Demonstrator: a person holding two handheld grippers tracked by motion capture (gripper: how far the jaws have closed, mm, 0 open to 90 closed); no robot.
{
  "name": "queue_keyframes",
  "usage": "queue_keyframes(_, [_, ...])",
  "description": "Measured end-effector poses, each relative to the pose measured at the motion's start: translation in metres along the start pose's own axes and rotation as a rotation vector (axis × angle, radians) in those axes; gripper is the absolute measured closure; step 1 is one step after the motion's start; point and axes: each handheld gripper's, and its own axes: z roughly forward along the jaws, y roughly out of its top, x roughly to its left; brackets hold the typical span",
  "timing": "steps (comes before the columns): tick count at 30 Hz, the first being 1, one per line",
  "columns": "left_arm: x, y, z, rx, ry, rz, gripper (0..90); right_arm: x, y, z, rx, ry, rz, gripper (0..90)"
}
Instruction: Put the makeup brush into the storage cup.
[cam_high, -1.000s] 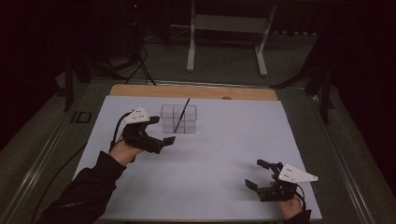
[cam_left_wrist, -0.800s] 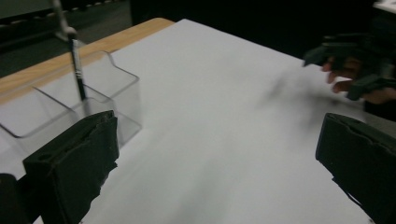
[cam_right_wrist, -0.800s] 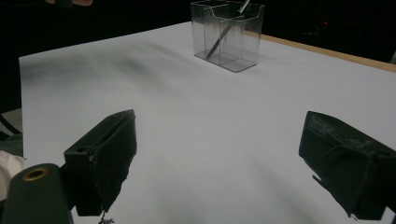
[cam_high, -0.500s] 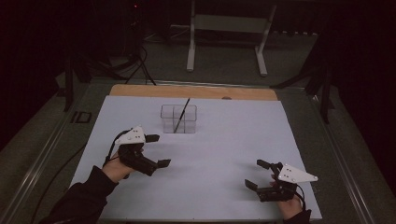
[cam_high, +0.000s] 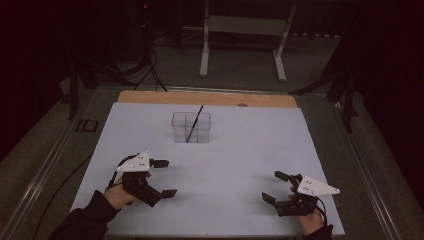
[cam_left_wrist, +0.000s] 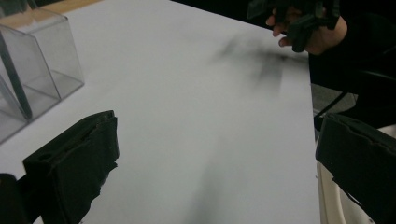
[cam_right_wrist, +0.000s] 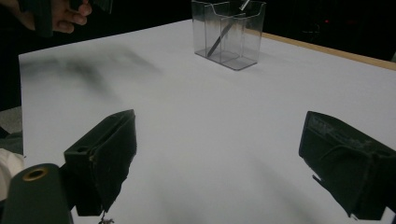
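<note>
Both grippers were released and empty. Left gripper (cam_high: 162, 177) had retreated from the clear organizer (cam_high: 191, 127) to the near left; dark pen (cam_high: 194, 123) leaned inside, suggesting placement done. Right gripper (cam_high: 275, 187) rested near right.

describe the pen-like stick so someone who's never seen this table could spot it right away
Start at the white sheet covering the table, then go to its far middle, where a clear plastic organizer stands alone. The thin dark stick leans slanted in it, its top poking above the rim. It is the one dark, slim thing inside the see-through box.
</note>
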Motion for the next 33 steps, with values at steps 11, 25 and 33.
queue_keyframes(11, [-0.002,-0.032,-0.009,-0.008,0.024,-0.027,0.9,0.0,0.0,0.001,0.003,0.002,-0.002,11.3])
queue_keyframes(25, [-0.002,-0.062,-0.014,0.025,0.033,-0.042,0.9,0.0,-0.001,0.001,0.005,0.003,0.002,11.4])
queue_keyframes(33, [-0.003,-0.074,-0.019,0.02,0.073,-0.079,0.9,0.0,0.0,0.0,0.002,0.002,0.001,11.3])
